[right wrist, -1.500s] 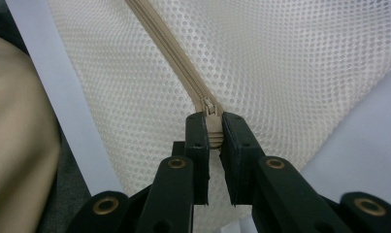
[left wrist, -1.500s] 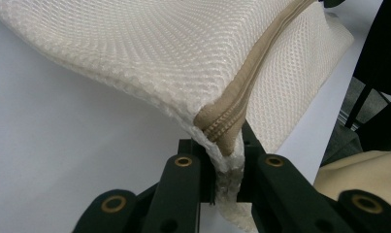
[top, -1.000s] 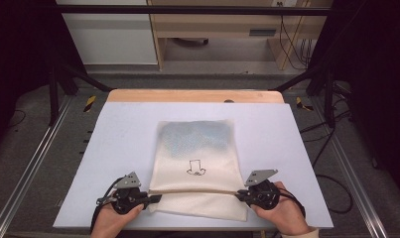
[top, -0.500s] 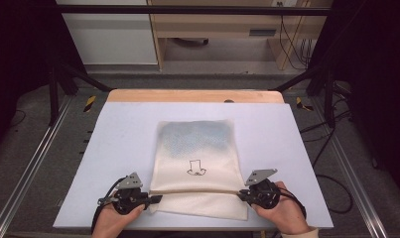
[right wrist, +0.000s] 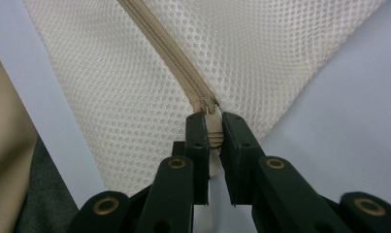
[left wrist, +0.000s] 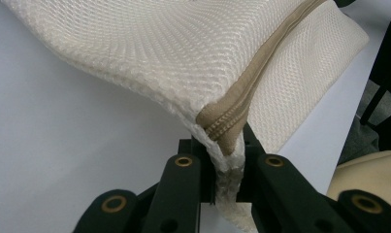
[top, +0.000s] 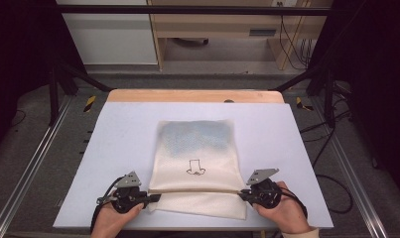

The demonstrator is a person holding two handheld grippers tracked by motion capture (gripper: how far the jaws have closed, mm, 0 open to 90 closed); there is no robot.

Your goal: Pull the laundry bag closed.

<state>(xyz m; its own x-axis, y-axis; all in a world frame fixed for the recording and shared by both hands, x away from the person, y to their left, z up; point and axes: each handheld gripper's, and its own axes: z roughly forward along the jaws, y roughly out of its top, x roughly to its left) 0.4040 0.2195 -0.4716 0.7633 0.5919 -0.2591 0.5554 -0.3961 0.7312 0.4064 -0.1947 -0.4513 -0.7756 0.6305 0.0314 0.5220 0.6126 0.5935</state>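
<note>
High view: cream mesh zip bag (top: pixel 197 163) flat on pale blue-grey table top (top: pixel 118 129), centre to lower centre of frame; blue-grey contents dimly visible through upper half, kind not discernible. Left gripper (top: pixel 149 198) at lower left, right gripper (top: pixel 243 194) at lower right, one at each end of tan zipper (top: pixel 197 190).

Left gripper view: jaws clamped on bag corner at zipper end (left wrist: pixel 224 131), centre frame.

Right gripper view: jaws clamped on zipper pull (right wrist: pixel 211 128), centre. Judged step: anchor set, zip closed. Next: draw pull along zipper, corner held taut.

Mesh bag (top: pixel 197 163) contents (bluish blur) indistinct
</note>
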